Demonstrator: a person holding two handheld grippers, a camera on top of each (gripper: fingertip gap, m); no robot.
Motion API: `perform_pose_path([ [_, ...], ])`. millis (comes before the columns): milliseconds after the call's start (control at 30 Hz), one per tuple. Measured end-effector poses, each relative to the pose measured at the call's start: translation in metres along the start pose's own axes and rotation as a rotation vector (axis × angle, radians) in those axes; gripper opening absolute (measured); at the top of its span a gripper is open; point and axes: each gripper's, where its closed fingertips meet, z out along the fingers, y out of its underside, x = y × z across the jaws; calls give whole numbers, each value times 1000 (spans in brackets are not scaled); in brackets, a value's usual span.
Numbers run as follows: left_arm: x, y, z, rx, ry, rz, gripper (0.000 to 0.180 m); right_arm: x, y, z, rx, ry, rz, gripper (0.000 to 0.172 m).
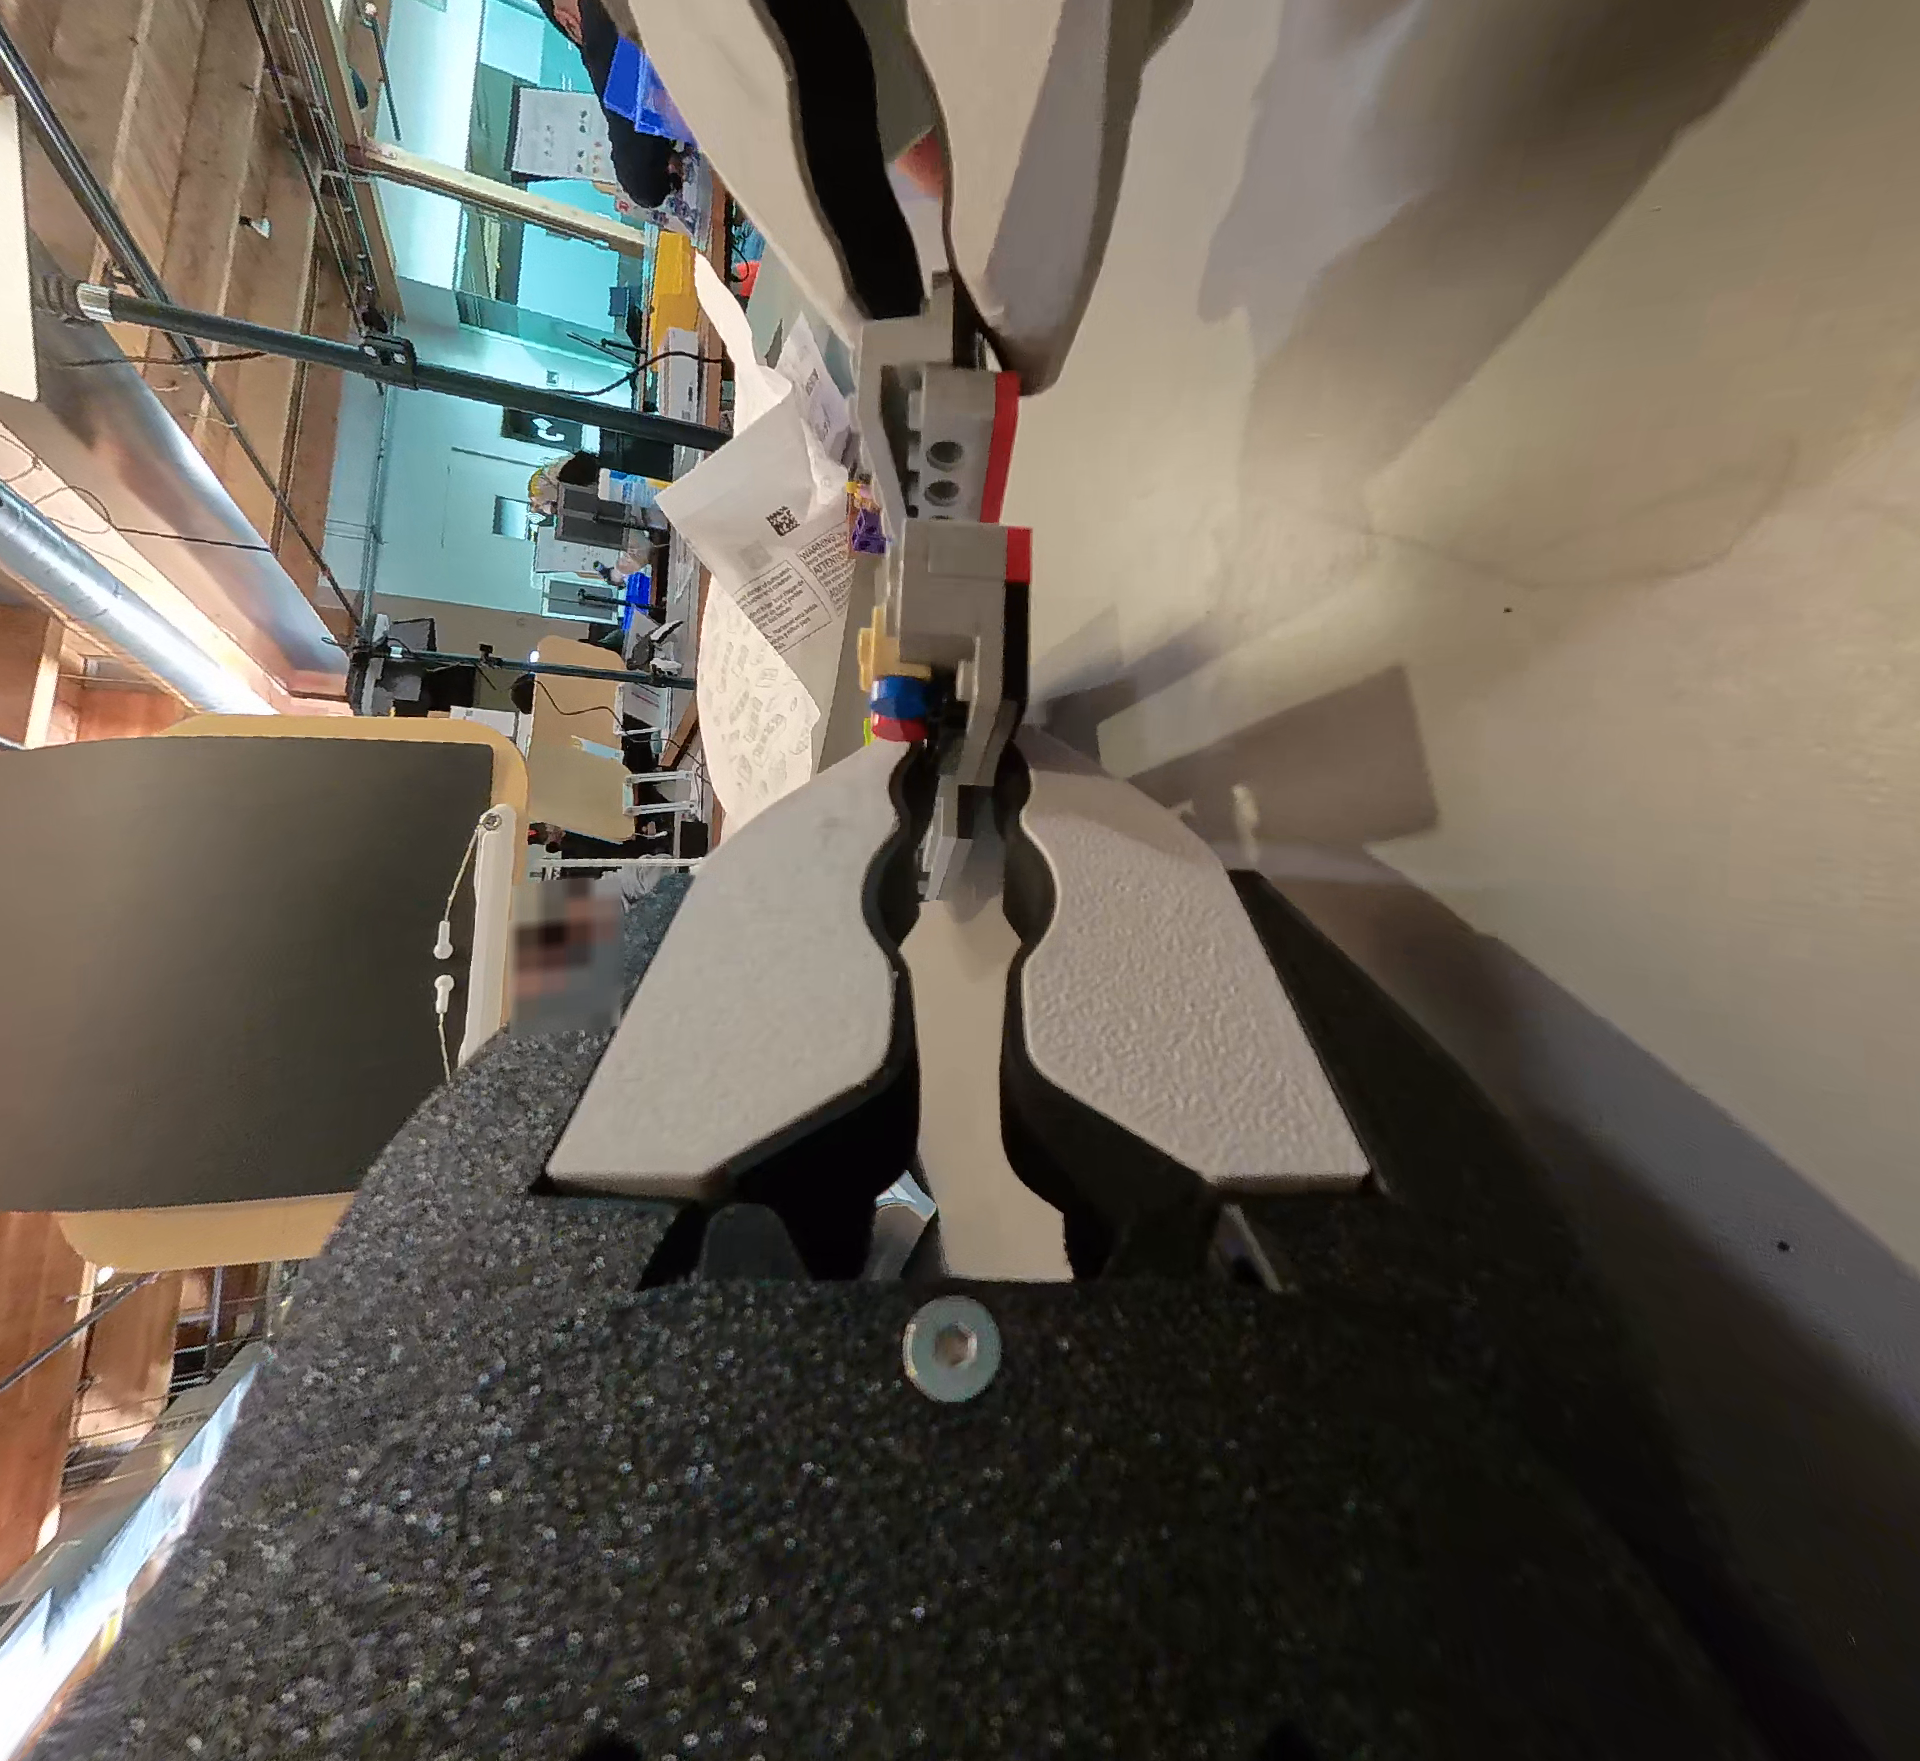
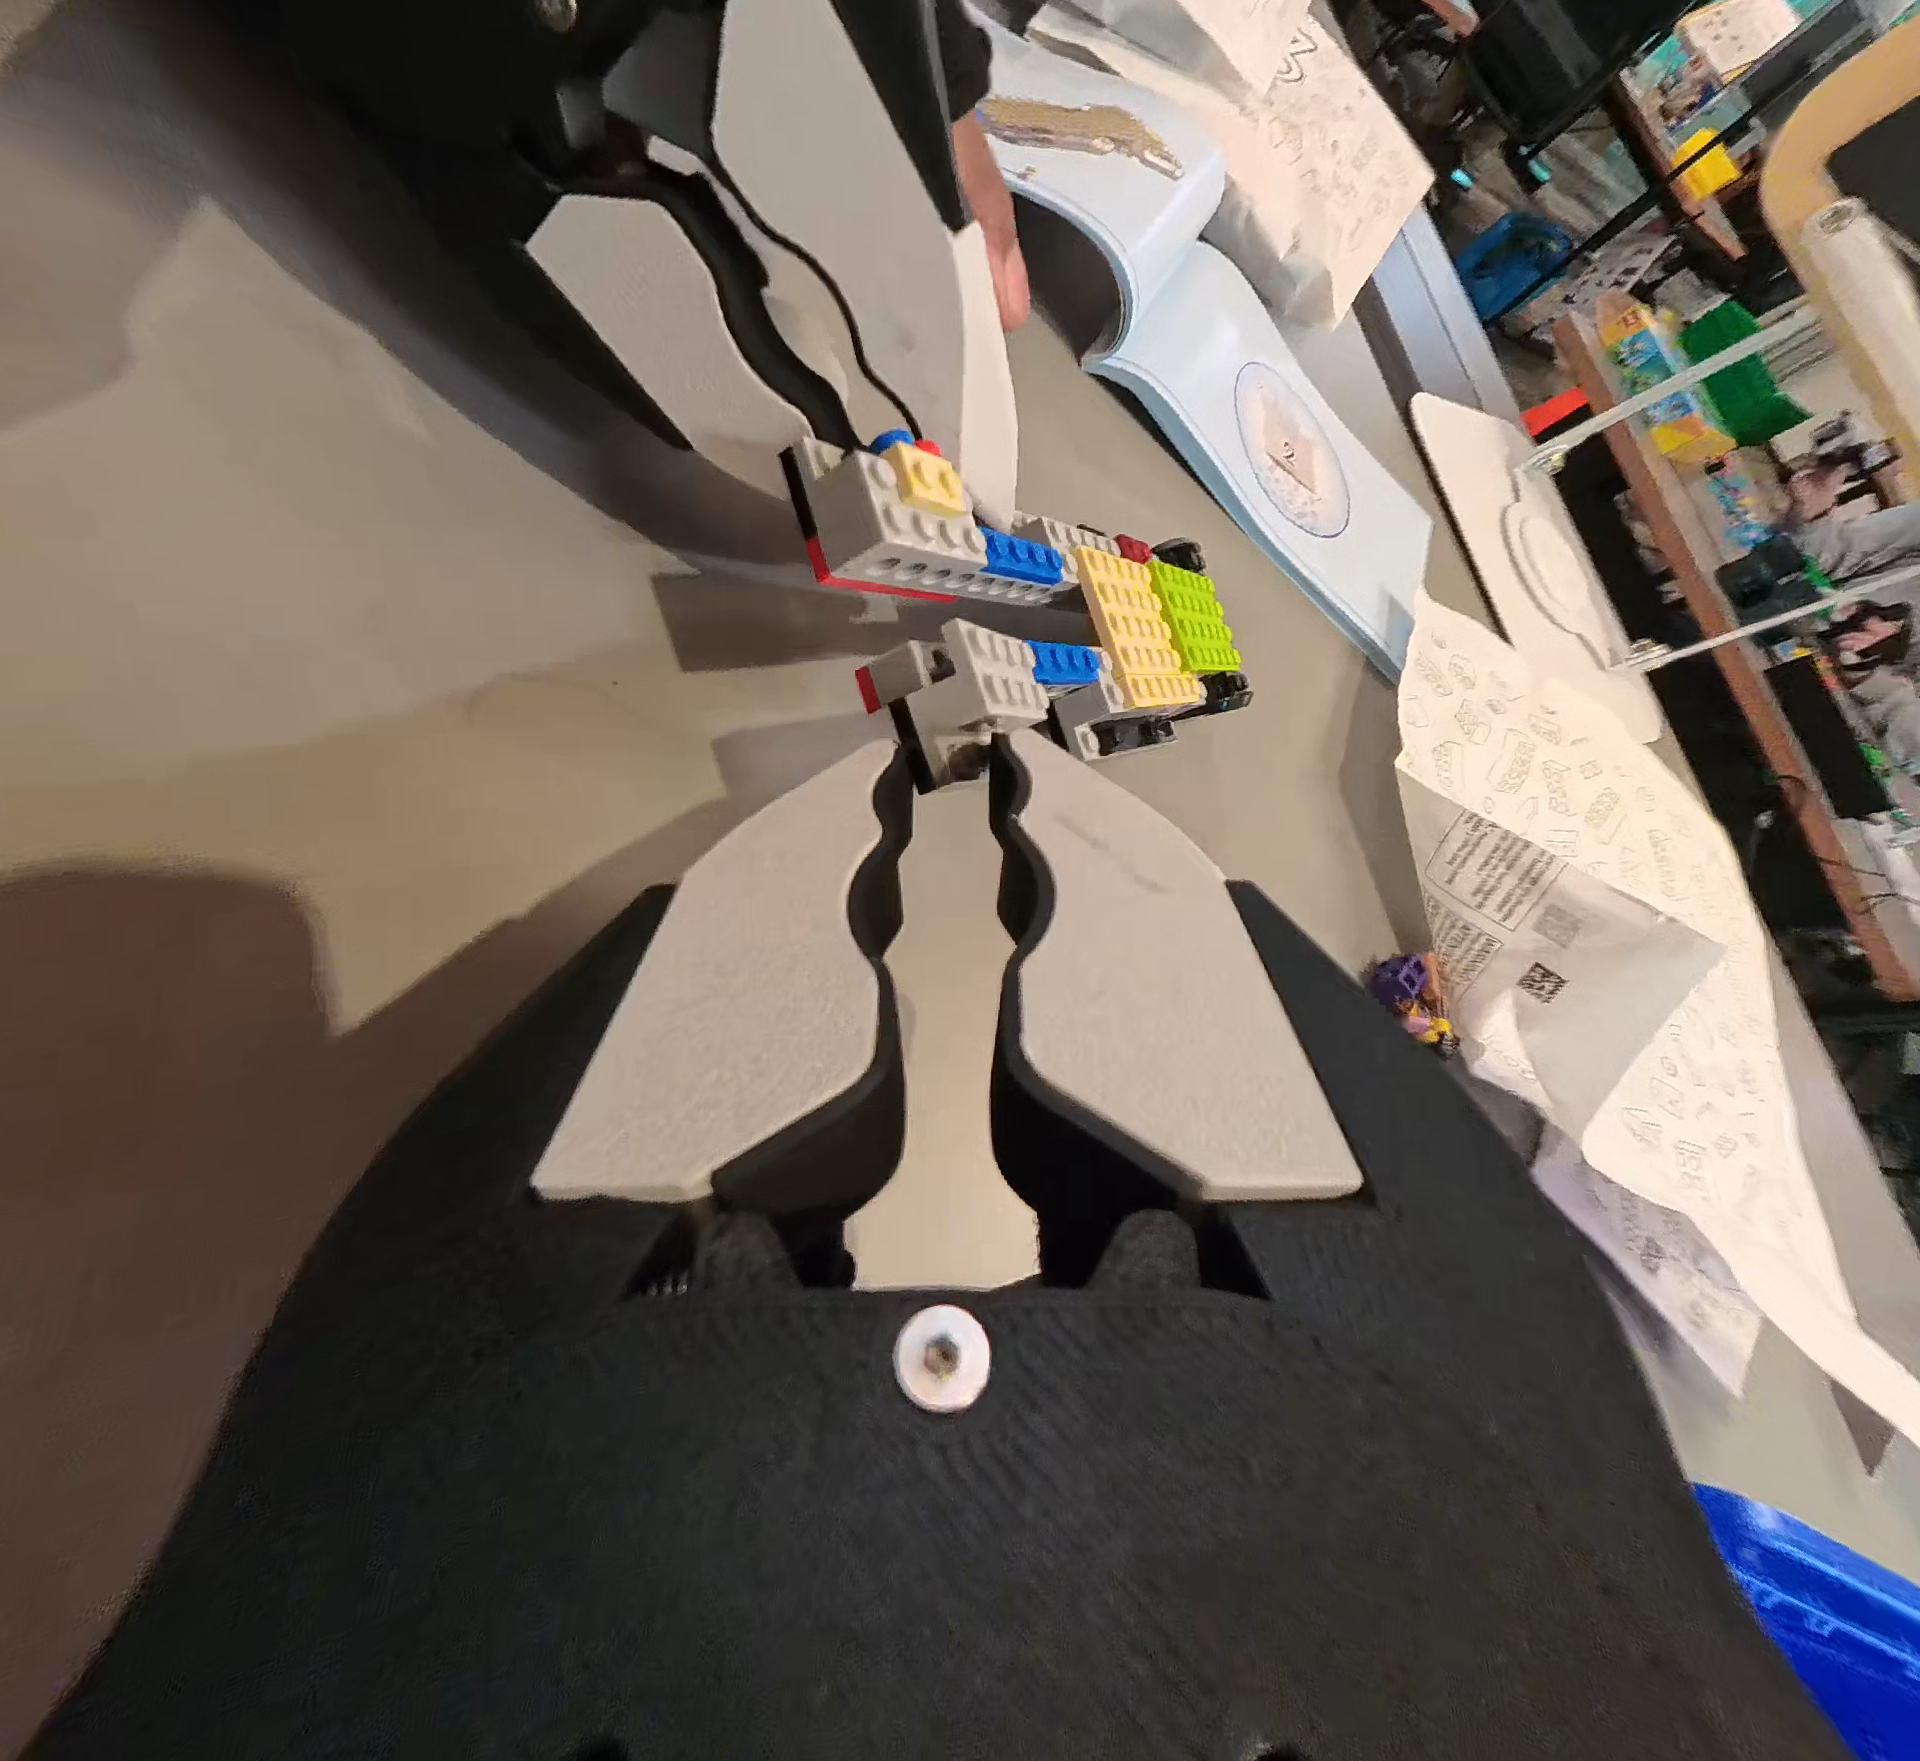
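Centrally, a brick-built model (image 2: pixel 1039 610) of grey, blue, pale yellow and lime bricks with red and black edging is held above the beige tabletop (image 2: pixel 312 568) between two opposed grippers. Right gripper (image 2: pixel 951 761): jaws narrowly parted and clamped on the near grey prong of the model, its fingertips (image 2: pixel 1039 797) pressing on either side of that end. Left gripper (image 1: pixel 961 802): jaws likewise narrow, gripping the grey-and-black end of the model's other prong, beside small blue and red round studs (image 1: pixel 896 709); in the right wrist view it enters from the upper left (image 2: pixel 883 433). The model thus spans the gap between both tools. Beyond it lie an open pale-blue booklet (image 2: pixel 1247 423), printed paper bags (image 2: pixel 1558 828) and a small purple figure (image 2: pixel 1408 989).
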Motion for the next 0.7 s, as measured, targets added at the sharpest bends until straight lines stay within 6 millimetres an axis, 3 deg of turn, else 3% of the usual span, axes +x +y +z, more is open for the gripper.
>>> perform_pose_path([
  [133,5,1,1,-10,11,43,11,-4,6,2,-28,80,-160,12],
  [267,19,2,2,-40,20,223,11,-14,20,8,-132,64,-343,13],
  [533,13,0,1,-11,13,125,11,-6,13,1,-4,7,-66,14],
  [700,16,1,2,-10,33,100,11,-7,16,2,-47,108,-246,12],
])
